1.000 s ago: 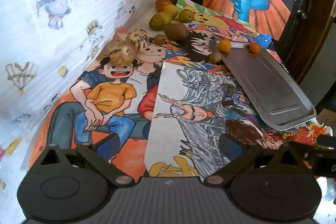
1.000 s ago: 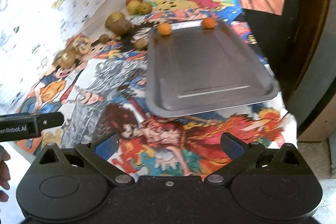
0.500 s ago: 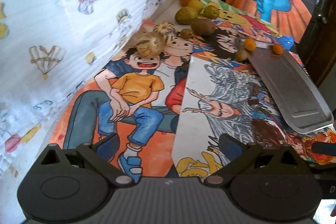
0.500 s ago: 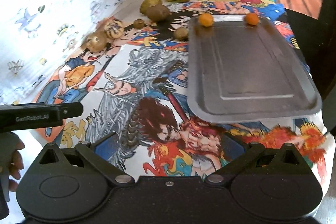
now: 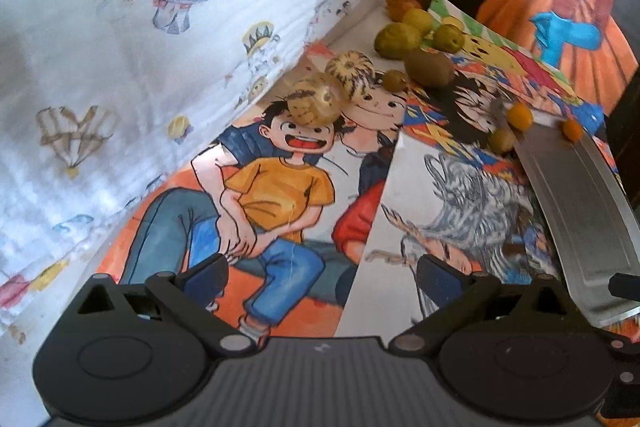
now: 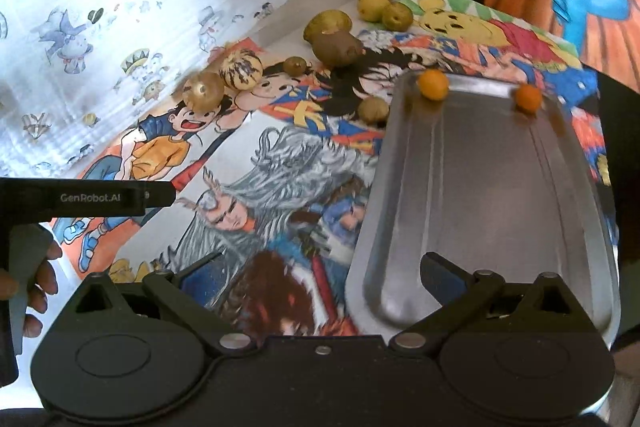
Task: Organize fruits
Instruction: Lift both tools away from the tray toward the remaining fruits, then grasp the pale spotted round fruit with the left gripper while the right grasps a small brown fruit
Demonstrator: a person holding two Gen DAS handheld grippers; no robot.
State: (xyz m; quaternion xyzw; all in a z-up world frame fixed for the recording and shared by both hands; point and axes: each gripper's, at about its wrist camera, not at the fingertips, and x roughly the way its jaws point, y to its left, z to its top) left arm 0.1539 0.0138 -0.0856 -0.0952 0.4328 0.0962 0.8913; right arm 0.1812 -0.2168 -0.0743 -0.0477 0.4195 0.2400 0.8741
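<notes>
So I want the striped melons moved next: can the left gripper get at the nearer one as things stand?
Probably yes. The left gripper is open and empty, and the nearer striped melon lies ahead of its fingers with only flat cartoon paper between. The second melon touches it behind, which may crowd the grasp.

One metal tray point(image 6: 480, 195). Two orange fruits point(image 6: 433, 85) on its rim at 12 o'clock. Two striped round melons point(image 6: 242, 69) at 10 o'clock. One brown fruit point(image 6: 336, 47). Two small olive fruits point(image 6: 373, 109). Four yellow-green fruits point(image 6: 327, 23) at 11 o'clock.
</notes>
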